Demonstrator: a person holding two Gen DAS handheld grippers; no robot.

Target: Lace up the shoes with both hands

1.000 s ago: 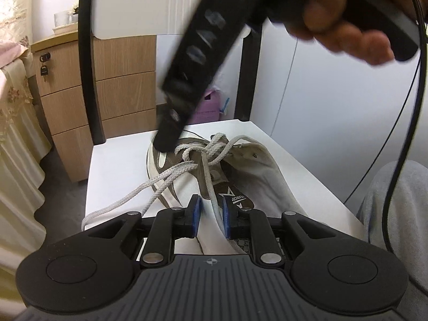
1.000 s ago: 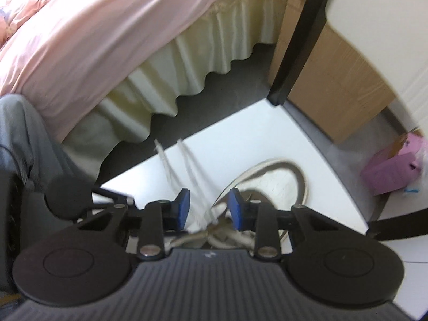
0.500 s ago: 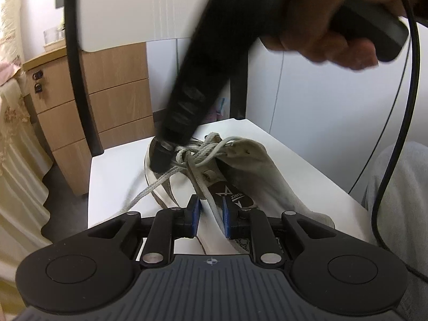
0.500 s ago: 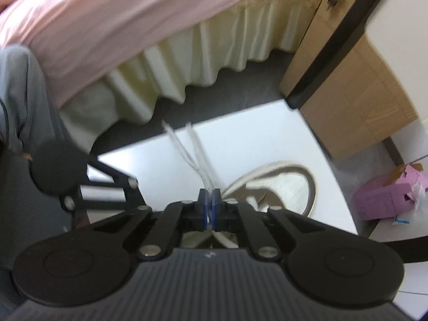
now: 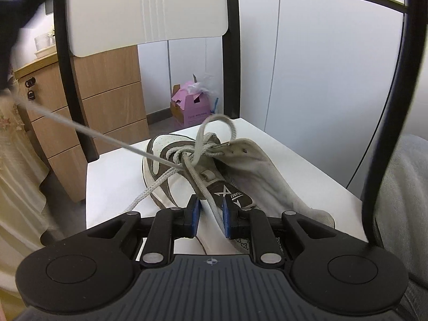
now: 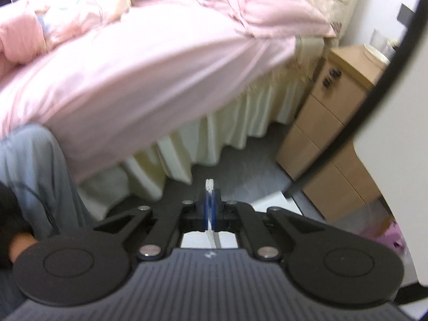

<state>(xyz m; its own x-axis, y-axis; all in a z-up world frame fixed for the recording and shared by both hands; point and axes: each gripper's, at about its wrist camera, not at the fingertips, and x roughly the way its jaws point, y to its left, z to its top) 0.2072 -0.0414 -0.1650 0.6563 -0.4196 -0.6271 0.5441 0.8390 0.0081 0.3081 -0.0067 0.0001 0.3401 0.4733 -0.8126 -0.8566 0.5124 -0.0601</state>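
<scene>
The left tool (image 5: 210, 215) straddles a soft, limp lace (image 5: 203, 187) without pinching it. The right tool (image 6: 210, 204) is clenched on the lace's end (image 6: 209, 184), best gripped there. The light shoe (image 5: 214, 171) lies on the bench (image 5: 112, 187).

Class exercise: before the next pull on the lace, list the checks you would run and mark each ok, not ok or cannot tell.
1. Right gripper clamped on the lace end: ok.
2. Pulled strand taut: ok.
3. Left gripper gripping the other strand: not ok; it passes between the pads, with a gap.
4. Shoe resting on the chair seat: ok.
5. Knot tightened: not ok, one loop slack.
</scene>
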